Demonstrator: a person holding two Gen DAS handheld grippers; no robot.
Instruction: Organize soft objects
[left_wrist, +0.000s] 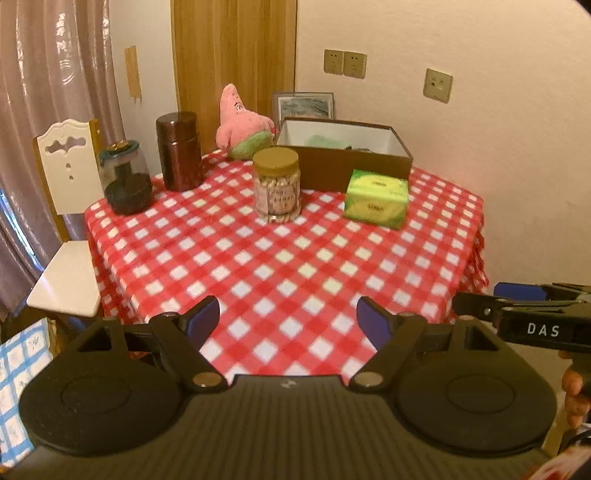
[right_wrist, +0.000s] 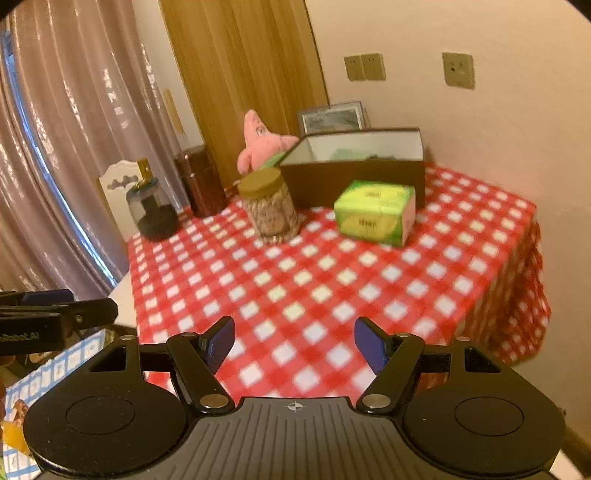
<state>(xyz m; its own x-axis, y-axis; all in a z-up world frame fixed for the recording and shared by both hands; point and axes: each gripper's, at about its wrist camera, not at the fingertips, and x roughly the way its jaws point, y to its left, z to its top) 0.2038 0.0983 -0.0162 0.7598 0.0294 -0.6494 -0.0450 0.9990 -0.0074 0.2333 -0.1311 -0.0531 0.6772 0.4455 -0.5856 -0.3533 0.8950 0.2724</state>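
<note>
Both the left gripper (left_wrist: 288, 325) and the right gripper (right_wrist: 294, 345) have wide, empty jaws over the near table (left_wrist: 280, 266), and the pink toy (left_wrist: 242, 123) sits far ahead, touching the box (left_wrist: 347, 155).

On my feed both grippers, left gripper (left_wrist: 288, 321) and right gripper (right_wrist: 294, 345), are matte black with ribbed bodies, round discs, silver pivot screws, blue pads (left_wrist: 373, 321), white "DAS" lettering.
</note>
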